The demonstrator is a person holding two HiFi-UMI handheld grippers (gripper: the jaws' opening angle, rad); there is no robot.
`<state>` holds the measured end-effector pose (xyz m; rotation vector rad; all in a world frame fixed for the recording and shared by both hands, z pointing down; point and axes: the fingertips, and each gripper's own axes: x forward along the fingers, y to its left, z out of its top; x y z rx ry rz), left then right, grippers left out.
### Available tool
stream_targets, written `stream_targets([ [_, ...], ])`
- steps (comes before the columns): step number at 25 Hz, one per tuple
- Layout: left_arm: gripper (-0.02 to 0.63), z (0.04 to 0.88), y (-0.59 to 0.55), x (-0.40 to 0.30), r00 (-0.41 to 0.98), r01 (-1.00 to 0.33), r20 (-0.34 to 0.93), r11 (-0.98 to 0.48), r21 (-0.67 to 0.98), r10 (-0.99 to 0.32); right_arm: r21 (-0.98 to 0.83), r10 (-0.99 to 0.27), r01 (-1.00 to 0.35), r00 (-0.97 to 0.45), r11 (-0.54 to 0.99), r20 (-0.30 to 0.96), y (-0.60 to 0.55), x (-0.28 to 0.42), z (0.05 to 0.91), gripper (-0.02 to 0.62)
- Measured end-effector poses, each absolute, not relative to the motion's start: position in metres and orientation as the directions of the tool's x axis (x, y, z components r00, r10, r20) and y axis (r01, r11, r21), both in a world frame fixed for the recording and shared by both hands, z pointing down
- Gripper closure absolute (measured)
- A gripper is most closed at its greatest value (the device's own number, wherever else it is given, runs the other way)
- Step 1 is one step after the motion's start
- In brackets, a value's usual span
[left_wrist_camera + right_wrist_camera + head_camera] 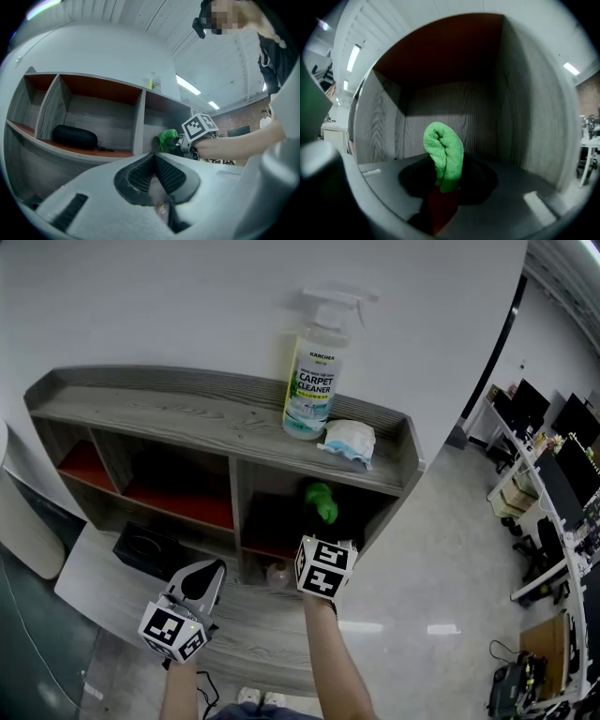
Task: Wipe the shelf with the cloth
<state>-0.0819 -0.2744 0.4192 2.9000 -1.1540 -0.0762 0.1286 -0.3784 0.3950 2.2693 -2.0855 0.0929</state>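
A grey wooden shelf unit [169,409] with red-floored compartments stands against the white wall. My right gripper [319,521] is shut on a bright green cloth [321,501] at the mouth of the right-hand compartment. In the right gripper view the cloth [444,157] sticks up folded from the right gripper [443,187], inside that compartment, apart from its back wall. My left gripper [214,570] hangs lower left over the shelf's bottom ledge, jaws shut and empty. Its view shows the left gripper [153,159] closed, with the cloth [167,139] beyond.
On the shelf top stand a carpet-cleaner spray bottle [315,381] and a white wipe pack [350,441]. A black case [148,547] lies in the lower left compartment, also the black case [74,136] in the left gripper view. Office desks with monitors [553,446] fill the right.
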Motion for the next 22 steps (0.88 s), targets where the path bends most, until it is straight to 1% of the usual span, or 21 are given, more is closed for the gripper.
stream_targets([
  [4,0.606,0.413,-0.269,-0.073,0.738,-0.672,-0.059,-0.740,0.033,-0.672,-0.039,-1.000,-0.999,0.004,-0.003,-0.005,-0.333,0.121,0.369,0.481],
  [7,0.606,0.406,-0.263,-0.062,0.752,-0.655,-0.075,-0.756,0.026,-0.654,-0.070,-0.999,-0.997,-0.017,0.020,-0.044,-0.292,0.129,0.360,0.480],
  [15,0.606,0.388,-0.250,-0.032,0.792,-0.605,-0.113,-0.796,-0.009,-0.600,-0.097,-0.997,-0.995,0.040,-0.033,-0.071,-0.198,0.173,0.371,0.480],
  [22,0.606,0.379,-0.240,-0.018,0.805,-0.585,-0.131,-0.811,-0.017,-0.579,-0.127,-0.993,-0.988,0.092,-0.081,-0.080,-0.154,0.195,0.379,0.480],
])
